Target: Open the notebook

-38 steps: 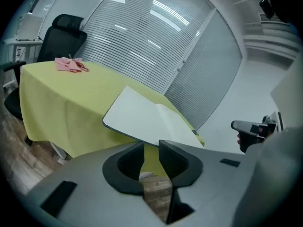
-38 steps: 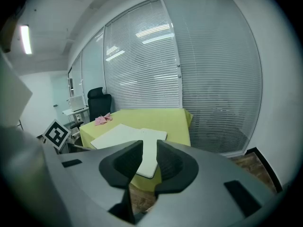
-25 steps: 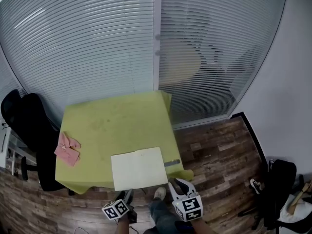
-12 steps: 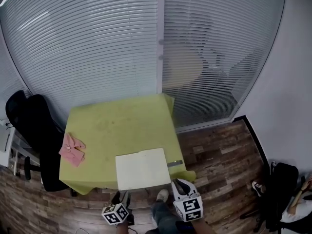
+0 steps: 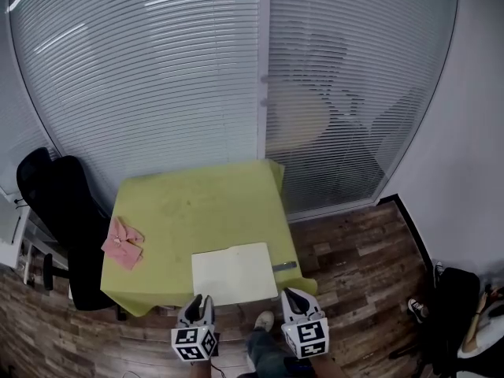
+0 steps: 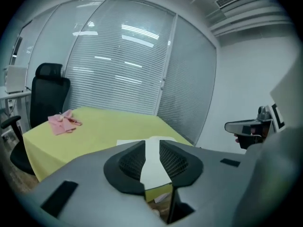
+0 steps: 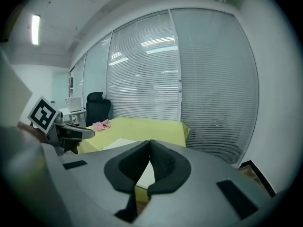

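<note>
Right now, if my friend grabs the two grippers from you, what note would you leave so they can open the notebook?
Left hand-held gripper: jaws apart after just closing partway, holding nothing.
Right hand-held gripper: jaws just closed, shut and empty.
Both hover just off the near edge of the yellow-green table, touching nothing.
Notebook: lies flat and looks closed at that near edge, with a small grey thing at its right side.
Done: nothing yet.
Left to do: take hold of the cover and open it.
</note>
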Available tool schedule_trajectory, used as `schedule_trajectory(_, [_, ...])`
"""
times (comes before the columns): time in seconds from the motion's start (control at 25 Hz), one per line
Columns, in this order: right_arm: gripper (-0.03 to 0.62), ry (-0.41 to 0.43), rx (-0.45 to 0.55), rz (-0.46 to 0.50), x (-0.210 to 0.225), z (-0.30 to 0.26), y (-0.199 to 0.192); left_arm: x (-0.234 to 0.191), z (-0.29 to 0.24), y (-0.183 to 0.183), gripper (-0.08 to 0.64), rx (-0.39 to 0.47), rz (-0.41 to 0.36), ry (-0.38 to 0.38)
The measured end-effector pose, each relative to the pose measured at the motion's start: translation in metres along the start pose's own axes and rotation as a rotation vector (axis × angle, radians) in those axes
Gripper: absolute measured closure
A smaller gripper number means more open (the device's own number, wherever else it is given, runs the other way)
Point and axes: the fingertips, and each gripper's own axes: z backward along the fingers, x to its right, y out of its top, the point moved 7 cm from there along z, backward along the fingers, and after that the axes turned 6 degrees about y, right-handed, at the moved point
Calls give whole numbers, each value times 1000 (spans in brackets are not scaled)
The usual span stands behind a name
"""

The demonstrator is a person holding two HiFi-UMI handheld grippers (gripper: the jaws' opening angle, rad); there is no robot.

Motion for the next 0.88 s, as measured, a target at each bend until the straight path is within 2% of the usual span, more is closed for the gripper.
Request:
schedule_trajectory(0.28, [580,-23,64,11,2,12,13,16,14,35,535,99,-11,-42])
schedule_trajectory(0.4, [580,-29,91,16,1,17,20,22,19,47,535,121,-7,-63])
schedule_trajectory(0.68, [580,-29,124,16,-3,27,31,36,35,68,535,188,-54,-77])
schedule_trajectory(0.88, [580,-34,140,29,-5,37,34,43,43,78,535,227,-20,-102])
